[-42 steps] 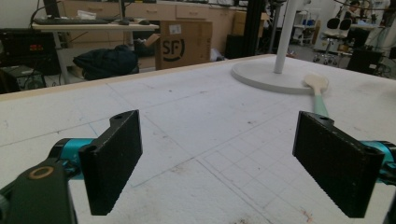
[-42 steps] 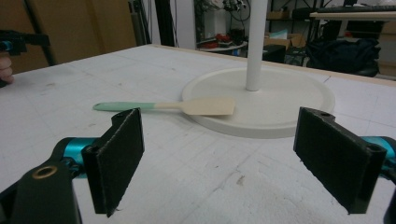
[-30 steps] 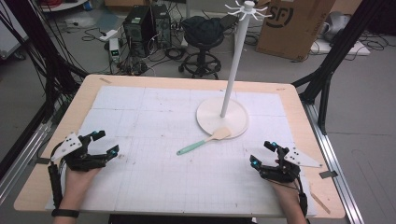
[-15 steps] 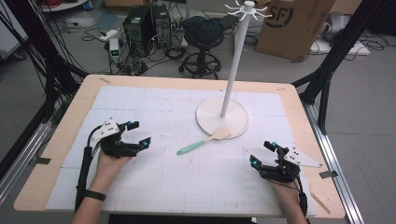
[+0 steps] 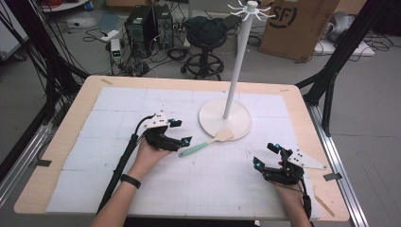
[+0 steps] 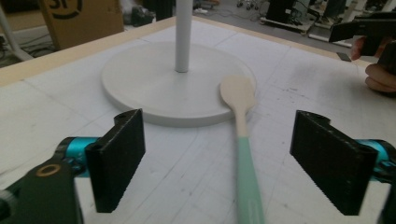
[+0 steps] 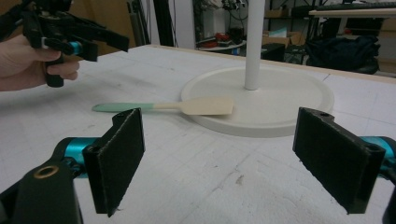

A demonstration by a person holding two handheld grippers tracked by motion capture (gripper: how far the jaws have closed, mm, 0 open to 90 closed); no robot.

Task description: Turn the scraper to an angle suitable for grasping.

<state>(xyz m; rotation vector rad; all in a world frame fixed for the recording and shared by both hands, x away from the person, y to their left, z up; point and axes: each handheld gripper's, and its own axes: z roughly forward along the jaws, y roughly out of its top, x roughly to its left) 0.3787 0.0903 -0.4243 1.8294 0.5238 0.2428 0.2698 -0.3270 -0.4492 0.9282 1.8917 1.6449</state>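
A spatula (image 5: 206, 143) with a mint-green handle and a wooden blade lies on the white mat, its blade resting on the rim of the round white stand base (image 5: 210, 123). My left gripper (image 5: 181, 132) hovers open just left of the handle end; in the left gripper view the handle (image 6: 246, 177) runs up between the wide-apart jaws toward the blade (image 6: 238, 92). My right gripper (image 5: 265, 155) stands open near the table's front right, held apart from the spatula (image 7: 163, 107), with the stand base (image 7: 280, 112) beyond its jaws.
A tall white pole (image 5: 239, 56) with hooks at its top rises from the base. The other hand and its gripper (image 7: 60, 28) appear far left in the right gripper view. Behind the table are a stool (image 5: 205, 33), computer cases and a cardboard box (image 5: 295, 23).
My left gripper has travelled from the table's front left corner rightward and forward to the spatula's handle end. The right gripper has stayed put.
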